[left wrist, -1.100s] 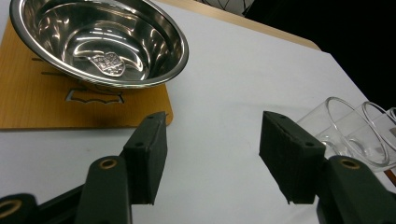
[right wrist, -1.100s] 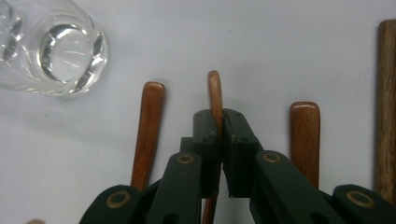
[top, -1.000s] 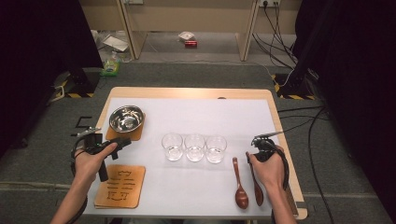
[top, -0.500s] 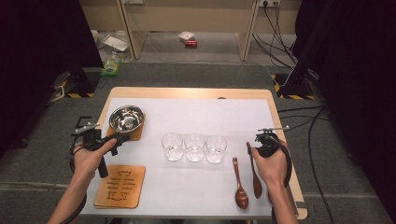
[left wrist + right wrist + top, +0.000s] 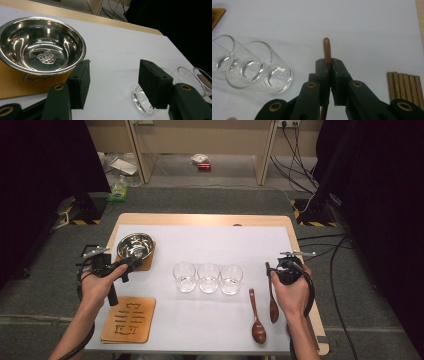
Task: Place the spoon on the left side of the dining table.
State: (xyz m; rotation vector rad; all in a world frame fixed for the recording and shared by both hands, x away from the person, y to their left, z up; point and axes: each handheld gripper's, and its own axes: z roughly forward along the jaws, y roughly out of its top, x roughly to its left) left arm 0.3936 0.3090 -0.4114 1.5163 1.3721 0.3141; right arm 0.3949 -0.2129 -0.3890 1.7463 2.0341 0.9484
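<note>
At the left, the left gripper (image 5: 125,266) is hovering with its jaws spread and nothing between them, just near of the steel bowl (image 5: 135,245) that is sitting on a wooden coaster (image 5: 15,82). Three glasses (image 5: 208,278) are standing in a row at the middle of the table (image 5: 210,237). At the right, the right gripper (image 5: 274,272) is pinching the handle of a wooden spoon (image 5: 273,300) between closed jaws, with a second spoon (image 5: 256,317) lying just left of it.

My high view looks down over the whole table (image 5: 210,227); both gripper views sit close, sharing the glasses (image 5: 259,70) at frame edges.
</note>
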